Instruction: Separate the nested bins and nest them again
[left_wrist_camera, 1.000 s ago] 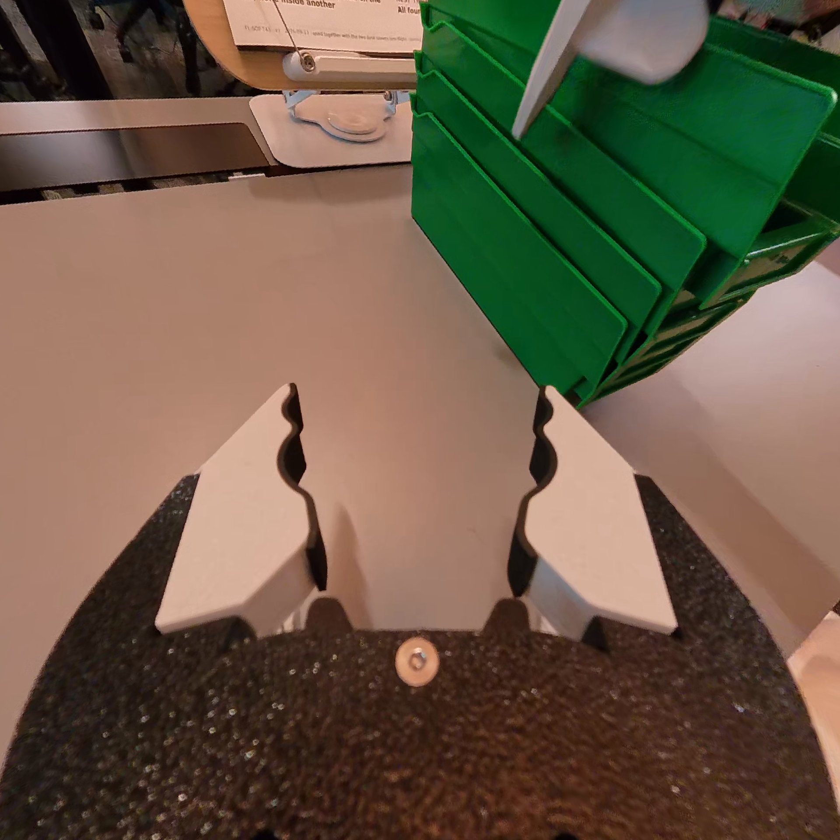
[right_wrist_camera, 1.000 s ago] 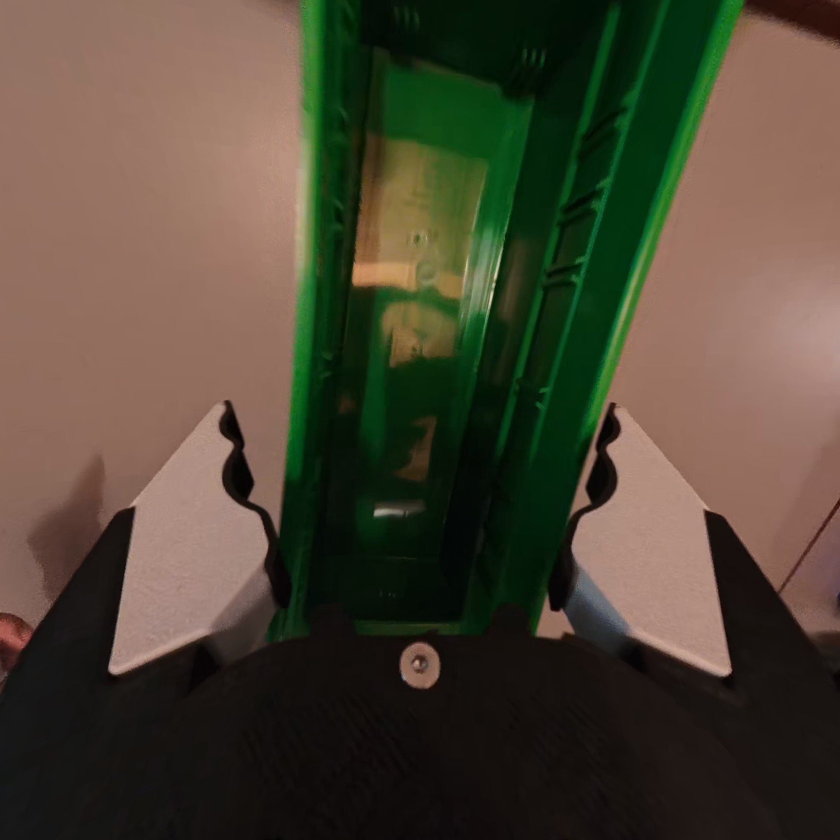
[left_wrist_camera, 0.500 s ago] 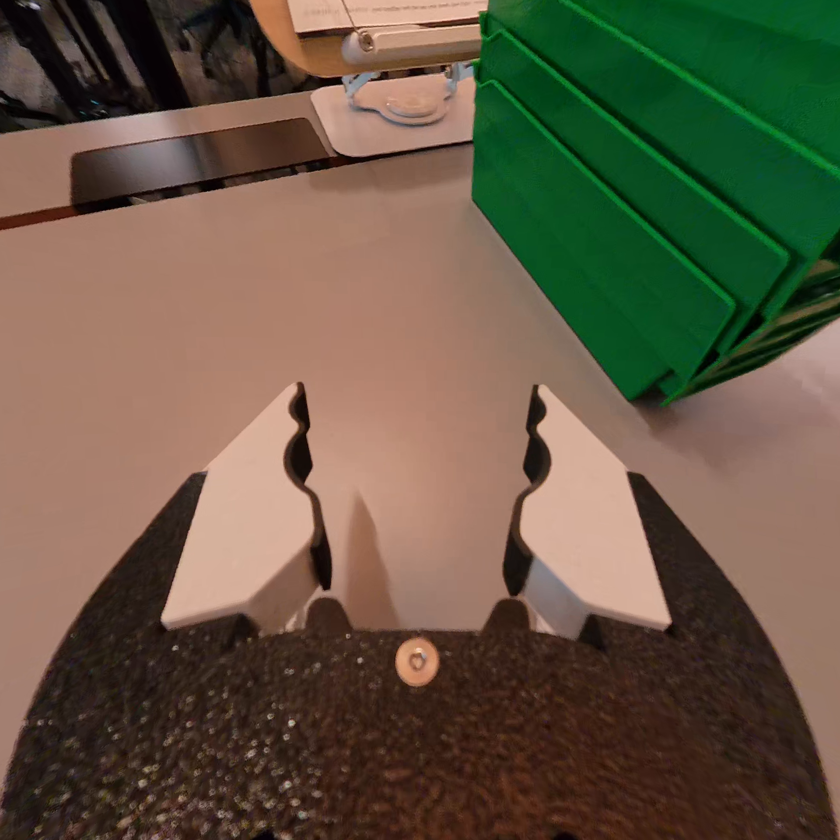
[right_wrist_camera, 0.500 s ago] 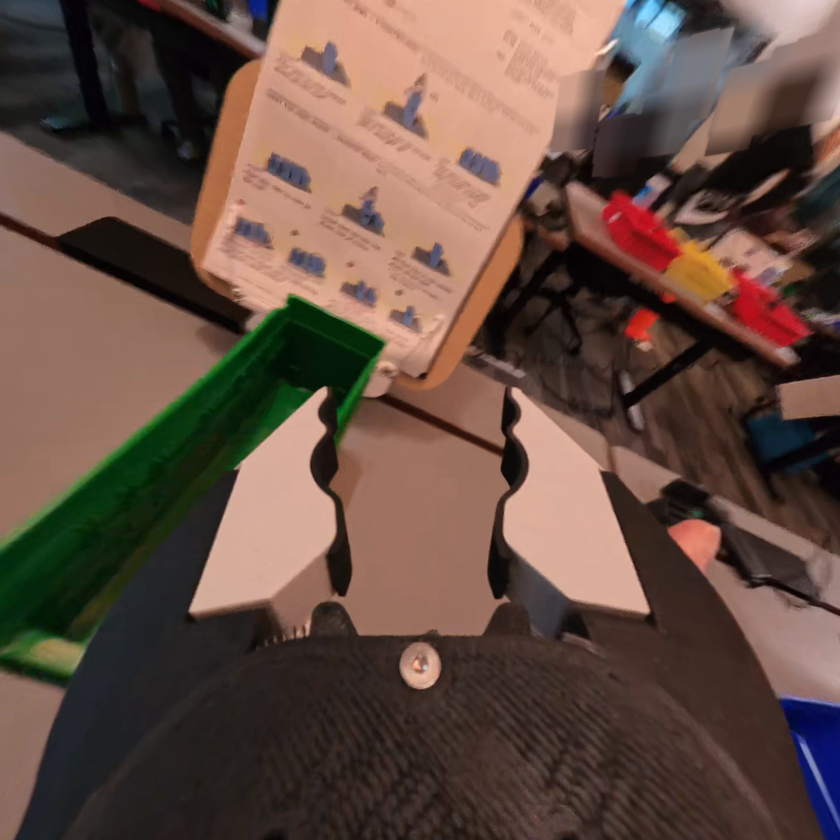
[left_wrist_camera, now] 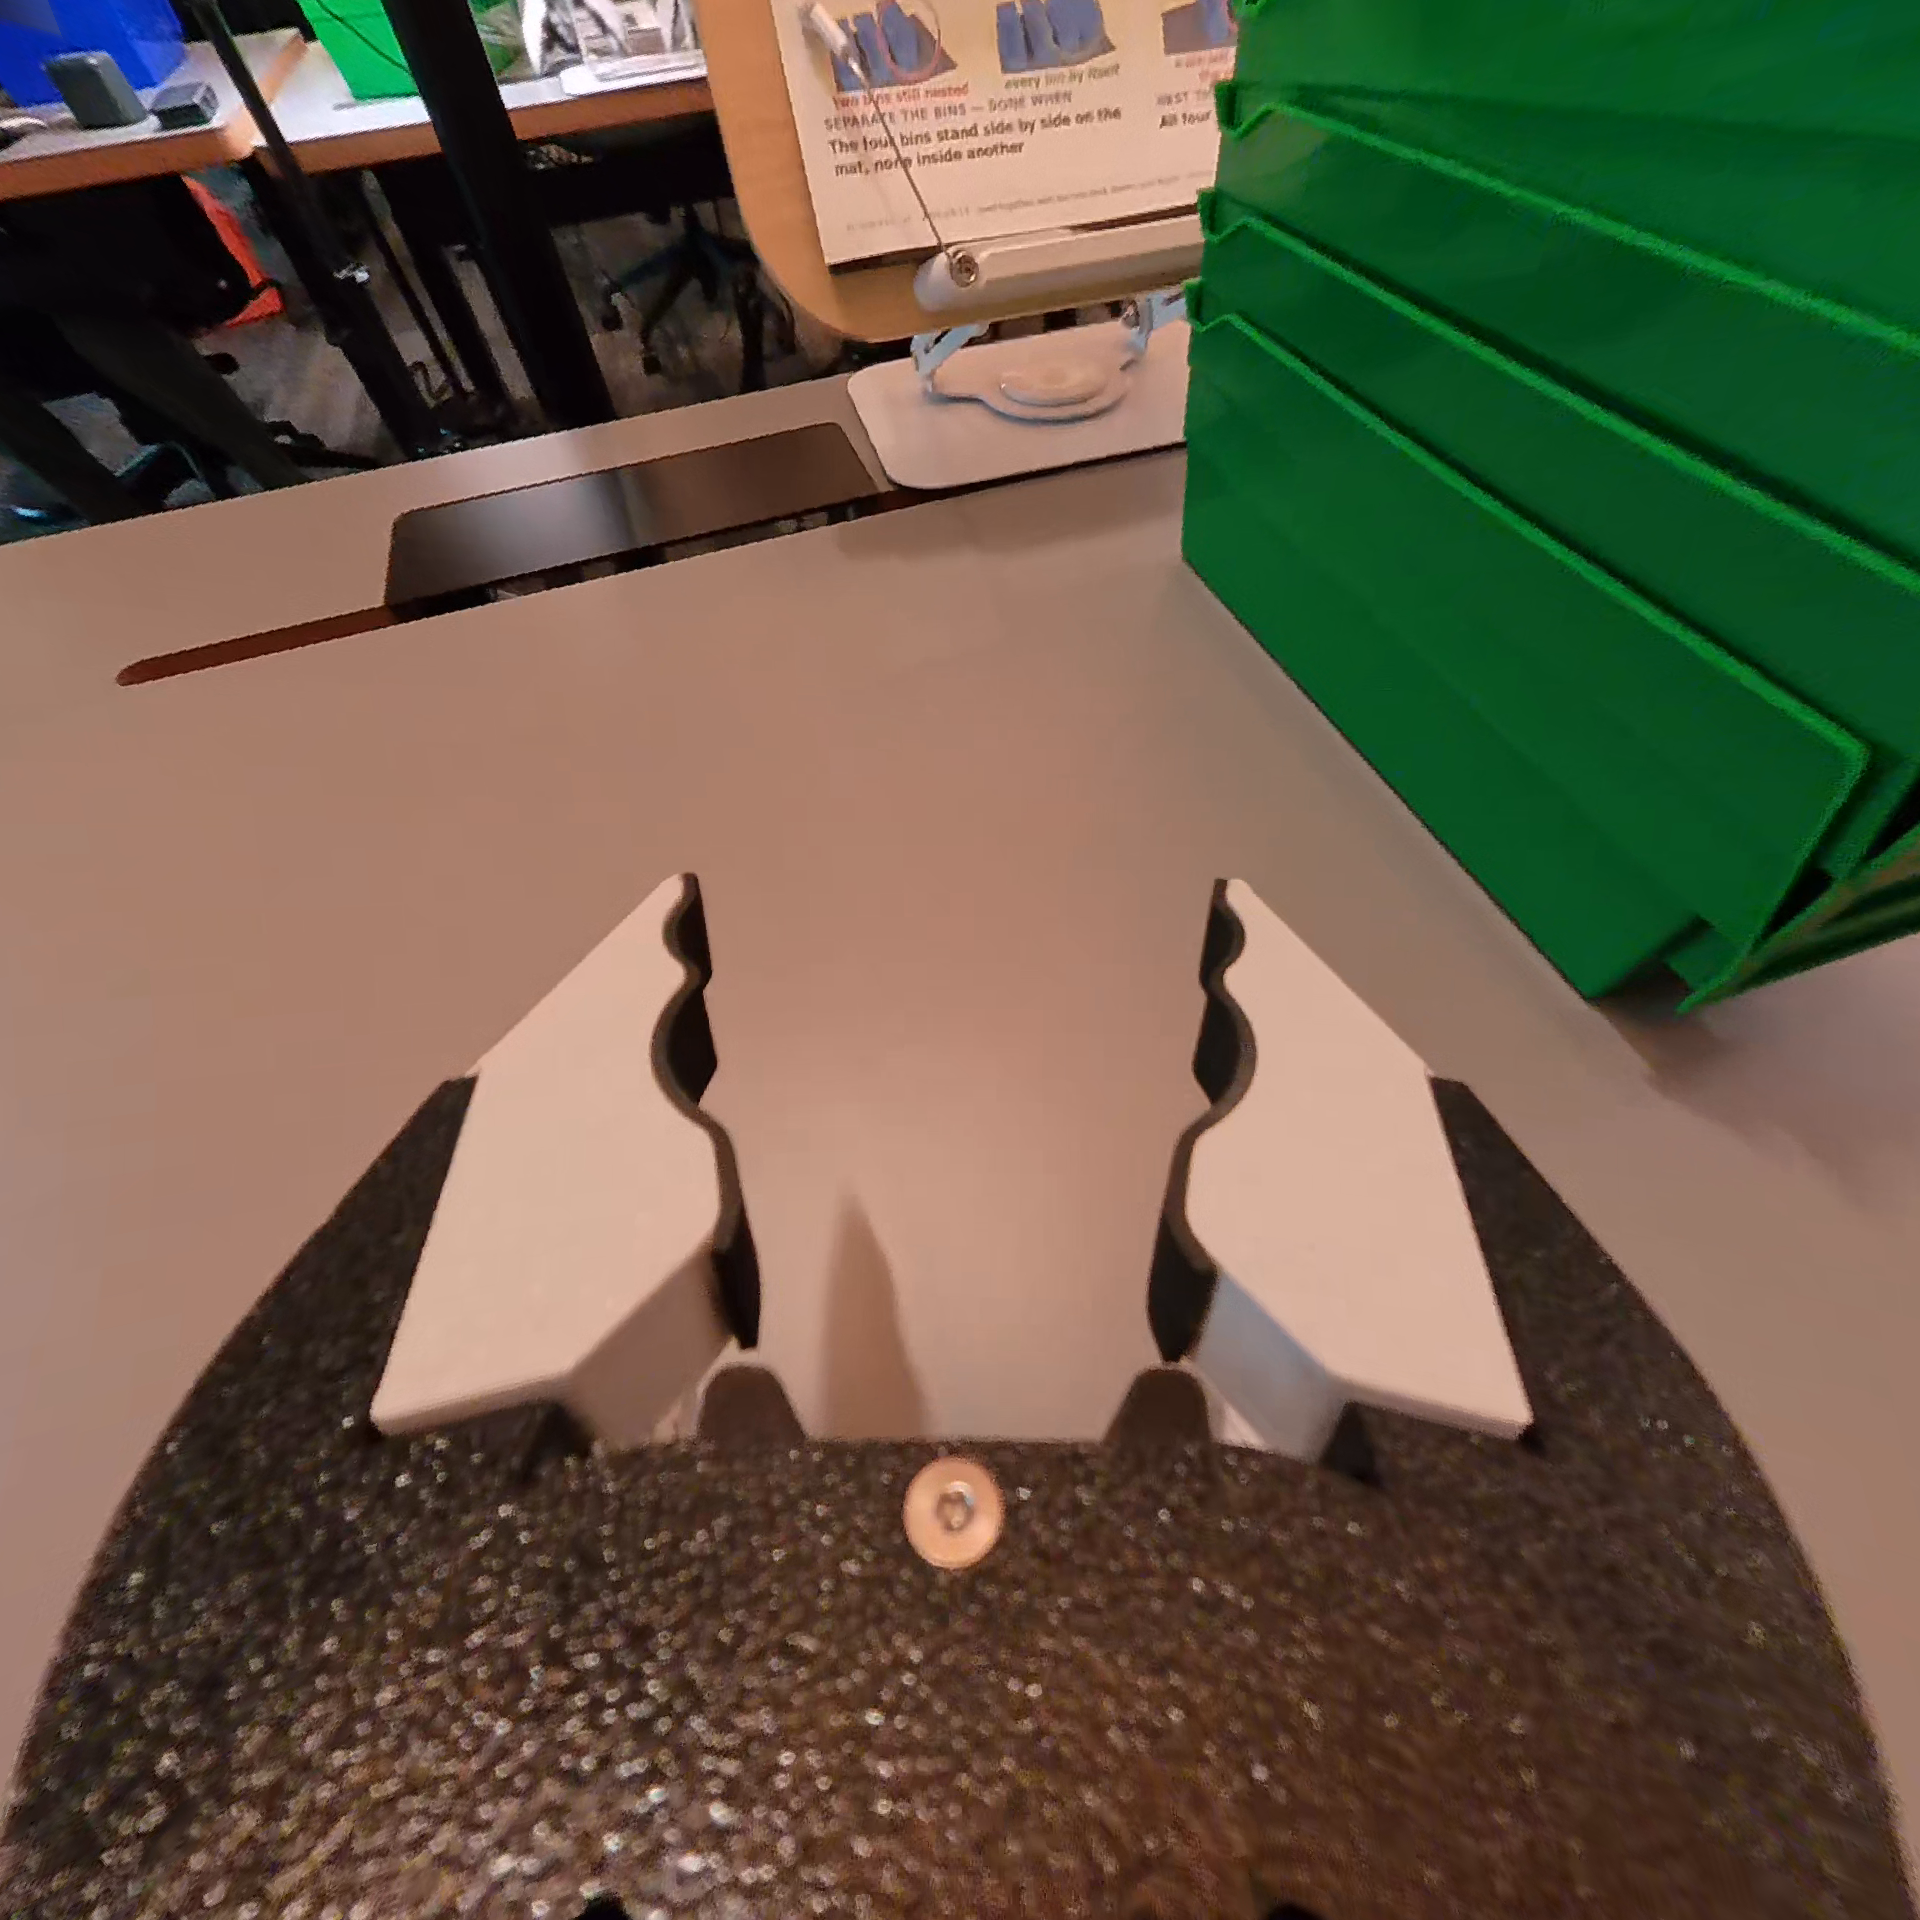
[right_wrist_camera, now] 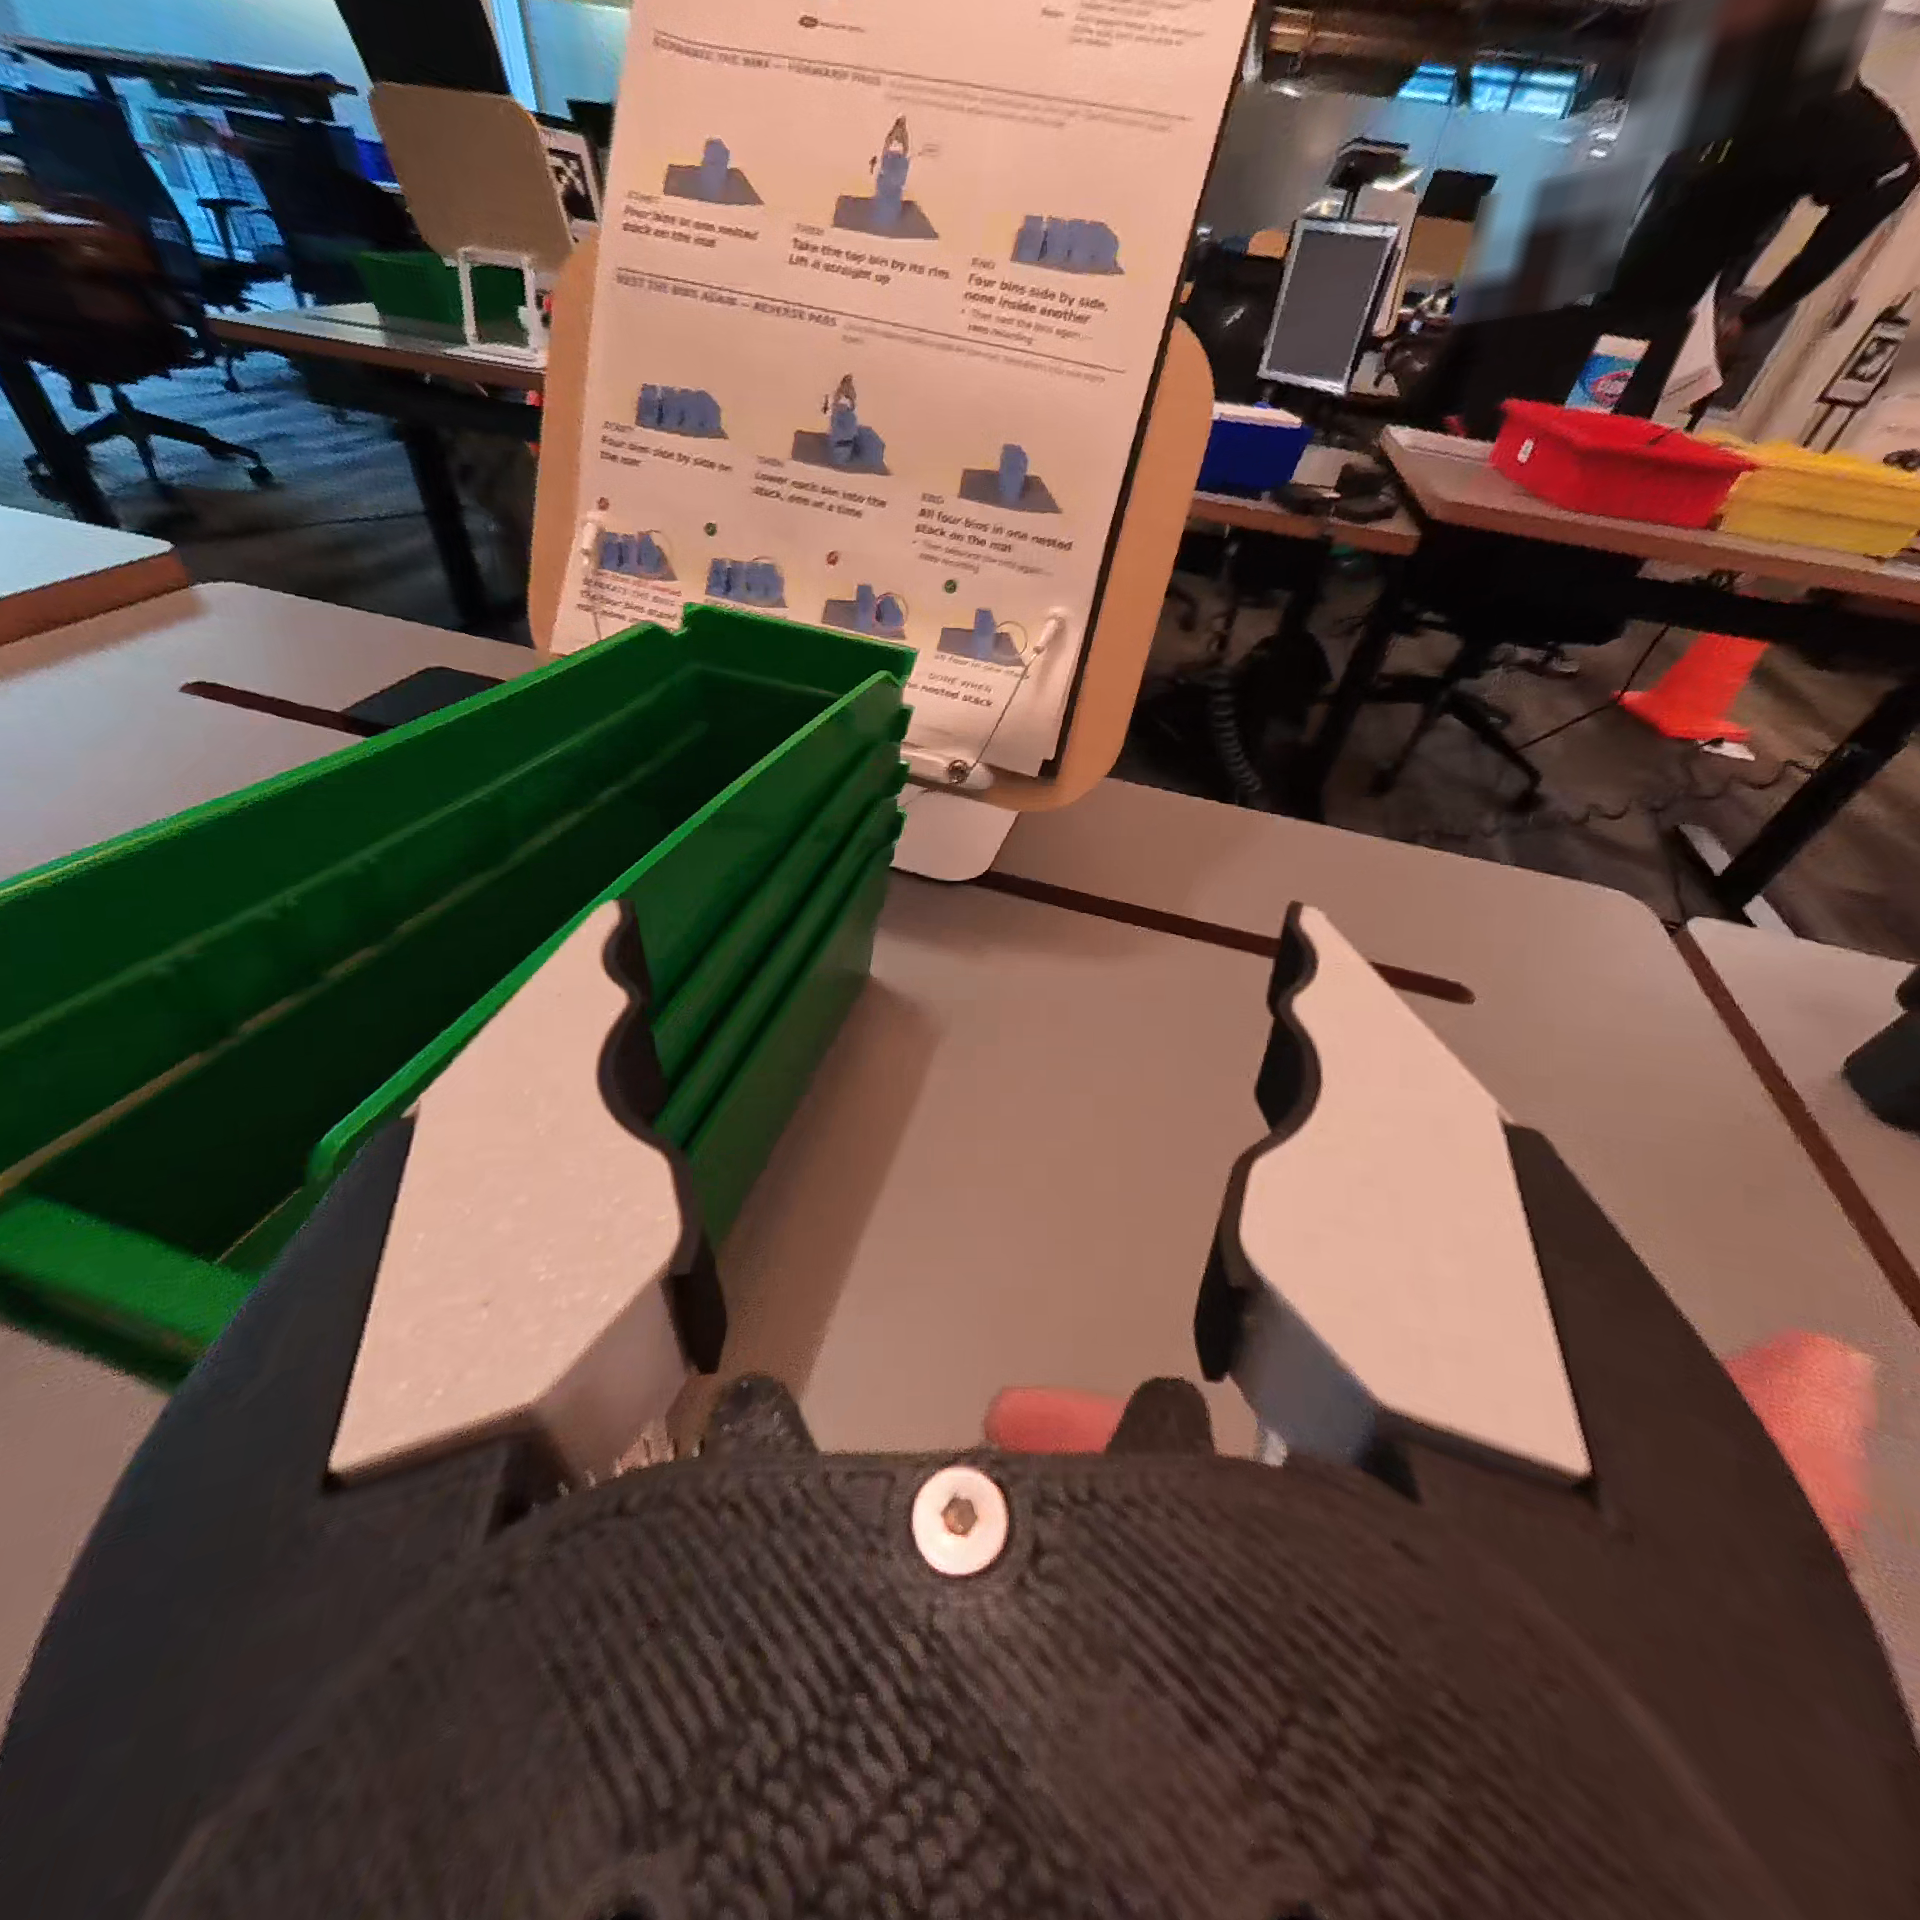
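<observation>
Green bins (left_wrist_camera: 1538, 540), nested in one stack, stand on the grey table (left_wrist_camera: 727, 748). From the left gripper (left_wrist_camera: 956, 894) the stack sits at two o'clock; jaws spread wide, nothing held. From the right gripper (right_wrist_camera: 951, 920) the stack (right_wrist_camera: 436, 894) lies at ten o'clock; jaws apart, empty. An instruction board (right_wrist_camera: 894, 343) stands behind at twelve.
</observation>
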A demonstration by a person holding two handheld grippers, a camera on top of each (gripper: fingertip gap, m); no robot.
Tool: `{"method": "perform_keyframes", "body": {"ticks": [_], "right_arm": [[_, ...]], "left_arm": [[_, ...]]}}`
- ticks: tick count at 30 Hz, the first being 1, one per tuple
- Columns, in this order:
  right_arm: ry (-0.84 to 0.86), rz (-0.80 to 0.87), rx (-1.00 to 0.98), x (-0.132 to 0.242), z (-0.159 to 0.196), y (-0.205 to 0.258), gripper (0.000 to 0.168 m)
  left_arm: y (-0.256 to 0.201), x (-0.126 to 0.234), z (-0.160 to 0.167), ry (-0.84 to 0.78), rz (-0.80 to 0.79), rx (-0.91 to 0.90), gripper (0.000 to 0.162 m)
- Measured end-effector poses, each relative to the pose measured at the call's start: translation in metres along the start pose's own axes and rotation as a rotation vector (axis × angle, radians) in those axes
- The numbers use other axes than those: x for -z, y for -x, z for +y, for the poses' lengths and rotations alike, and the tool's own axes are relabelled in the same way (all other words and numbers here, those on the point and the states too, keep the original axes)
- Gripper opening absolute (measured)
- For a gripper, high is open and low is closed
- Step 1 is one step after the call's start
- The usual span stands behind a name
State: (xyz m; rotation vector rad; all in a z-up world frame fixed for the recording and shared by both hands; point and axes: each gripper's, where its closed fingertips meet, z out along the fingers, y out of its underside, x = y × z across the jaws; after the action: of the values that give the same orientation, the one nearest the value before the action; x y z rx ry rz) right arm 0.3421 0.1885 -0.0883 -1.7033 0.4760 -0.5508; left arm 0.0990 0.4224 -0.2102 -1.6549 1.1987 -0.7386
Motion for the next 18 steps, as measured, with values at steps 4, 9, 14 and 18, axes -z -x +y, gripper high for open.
{"method": "perform_keyframes", "body": {"ticks": [4,9,14,18], "right_arm": [[-0.004,-0.057,0.005,0.014,0.004,0.019,0.126],[-0.103,-0.143,0.017,0.021,-0.006,0.045,0.130],[0.071,-0.084,0.027,0.014,0.014,0.041,0.138],[0.047,-0.013,-0.075,0.013,-0.004,0.029,0.157]], "left_arm": [[0.003,-0.007,0.002,0.011,-0.056,-0.036,0.094],[-0.002,-0.015,-0.007,-0.021,-0.069,-0.018,0.098],[-0.010,-0.021,-0.015,-0.027,-0.055,-0.037,0.100],[-0.014,-0.026,-0.018,-0.020,-0.055,-0.058,0.100]]}}
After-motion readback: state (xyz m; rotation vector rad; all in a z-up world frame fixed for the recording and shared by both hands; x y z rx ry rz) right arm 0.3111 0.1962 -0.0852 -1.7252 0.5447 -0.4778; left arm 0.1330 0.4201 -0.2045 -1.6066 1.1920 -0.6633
